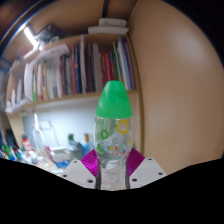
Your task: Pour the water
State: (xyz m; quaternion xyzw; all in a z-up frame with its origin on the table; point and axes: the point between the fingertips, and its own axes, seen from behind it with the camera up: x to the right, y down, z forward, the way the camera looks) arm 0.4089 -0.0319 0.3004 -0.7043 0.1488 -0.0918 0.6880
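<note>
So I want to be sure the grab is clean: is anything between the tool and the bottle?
Nothing visible is. The bottle with the green cap stands upright between the fingers of the tool, whose pink pads flank its lower body. Whether the pads press on it cannot be told.

One gripper [112,168] was shown, bearing two fingers, each with one purple pad [92,160], and the fingers pressed on the sides of the single bottle [113,135]. That bottle carried one green cap [115,100]. Beyond it stood one wooden bookshelf [85,98] with two visible levels, the upper one filled from edge to edge with a row of books [80,70] too numerous and tightly packed to count, and one ceiling light [30,38] was lit.
</note>
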